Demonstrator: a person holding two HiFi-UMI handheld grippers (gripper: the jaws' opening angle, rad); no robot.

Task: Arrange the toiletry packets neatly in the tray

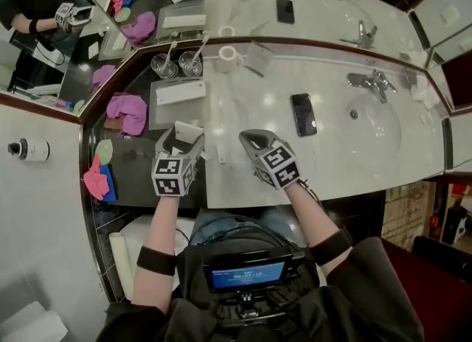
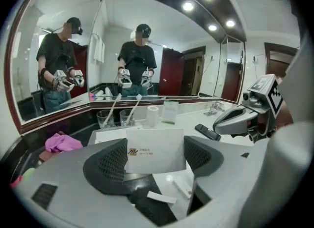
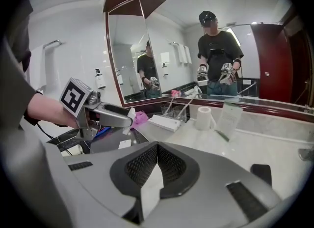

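My left gripper [image 1: 181, 134] is shut on a white vanity-kit packet [image 2: 156, 149], which stands upright and broadside between its pads. Just to its right, my right gripper [image 1: 251, 140] is shut on a thin white packet [image 3: 148, 186] that shows edge-on and hangs below the pads. Both grippers hover over the near part of the counter, side by side. Beyond the left gripper lies the flat tray [image 1: 164, 112] with one long white packet [image 1: 181, 91] in it. Two small white packets [image 2: 182, 186] lie on the counter under the left gripper.
Two glasses with toothbrushes [image 1: 177, 64] and a white cup [image 1: 228, 57] stand behind the tray. A black phone [image 1: 303, 113] lies to the right, then the sink [image 1: 383, 123] and faucet [image 1: 372, 81]. Pink cloths [image 1: 127, 110] lie left of the tray. Mirrors line the back.
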